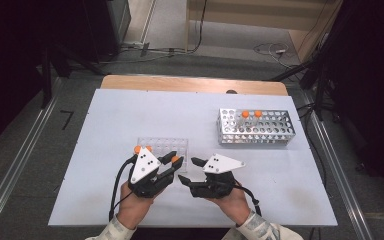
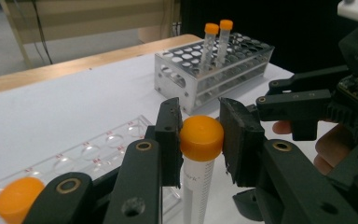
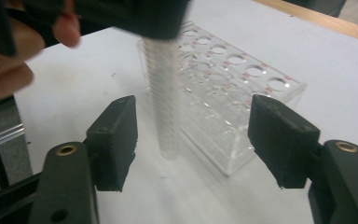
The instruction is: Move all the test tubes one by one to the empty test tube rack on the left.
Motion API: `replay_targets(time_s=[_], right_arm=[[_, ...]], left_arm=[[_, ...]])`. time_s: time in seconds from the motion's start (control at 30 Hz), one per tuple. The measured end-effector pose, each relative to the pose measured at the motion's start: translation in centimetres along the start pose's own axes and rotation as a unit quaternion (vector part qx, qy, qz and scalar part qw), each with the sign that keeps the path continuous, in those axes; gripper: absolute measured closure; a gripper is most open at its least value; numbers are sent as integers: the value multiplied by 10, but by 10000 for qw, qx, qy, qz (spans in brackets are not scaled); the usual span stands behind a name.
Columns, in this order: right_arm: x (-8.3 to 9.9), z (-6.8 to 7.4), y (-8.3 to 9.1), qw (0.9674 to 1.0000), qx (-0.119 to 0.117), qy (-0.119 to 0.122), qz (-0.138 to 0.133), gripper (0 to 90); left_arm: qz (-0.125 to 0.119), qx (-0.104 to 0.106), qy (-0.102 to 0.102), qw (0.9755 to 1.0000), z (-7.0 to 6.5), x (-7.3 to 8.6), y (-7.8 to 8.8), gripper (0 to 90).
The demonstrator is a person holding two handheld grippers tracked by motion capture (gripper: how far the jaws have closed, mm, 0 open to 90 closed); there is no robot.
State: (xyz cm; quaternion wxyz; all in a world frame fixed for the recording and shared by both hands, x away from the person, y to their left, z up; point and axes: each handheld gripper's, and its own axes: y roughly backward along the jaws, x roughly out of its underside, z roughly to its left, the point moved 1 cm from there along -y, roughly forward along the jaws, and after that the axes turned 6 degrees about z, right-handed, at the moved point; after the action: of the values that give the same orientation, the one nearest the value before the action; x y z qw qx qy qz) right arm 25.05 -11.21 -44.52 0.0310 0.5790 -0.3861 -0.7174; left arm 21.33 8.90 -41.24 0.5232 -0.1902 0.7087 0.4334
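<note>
Both forearms come in from the near edge, each hand gripping a tool low over the bench. The left tool (image 2: 200, 140) has its jaws pressed against an orange-capped tube (image 2: 200, 154), held upright. The right tool (image 3: 193, 140), just beside it, has jaws spread wide.

The silvery perforated metal rack (image 1: 255, 127) looked shiny w/ a brushed finish. The clear plastic rack (image 3: 223, 98) was glossy & see-through. The orange-capped clear plastic tube (image 2: 199, 154) had a smooth, slightly glossy cap. Black gripper jaws looked matt, pads rough-edged. The white desk (image 1: 130, 110) was matt, w/ a pale wood edge.
</note>
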Motion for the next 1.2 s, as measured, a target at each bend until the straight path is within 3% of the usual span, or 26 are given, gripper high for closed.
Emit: replay_targets(time_s=[0.37, 0.67, 1.2], right_arm=[[6, -18, -2, 9996, 59, -229, 159, 193], [7, -20, -2, 9994, 89, -280, 187, 189], [8, -20, -2, 9993, 131, -300, 195, 198]], left_arm=[[-169, -249, 66, 9995, 14, -10, 12, 699], [-320, -427, 135, 9985, 25, -18, 19, 699], [-351, -739, 163, 9965, 39, -19, 17, 699]])
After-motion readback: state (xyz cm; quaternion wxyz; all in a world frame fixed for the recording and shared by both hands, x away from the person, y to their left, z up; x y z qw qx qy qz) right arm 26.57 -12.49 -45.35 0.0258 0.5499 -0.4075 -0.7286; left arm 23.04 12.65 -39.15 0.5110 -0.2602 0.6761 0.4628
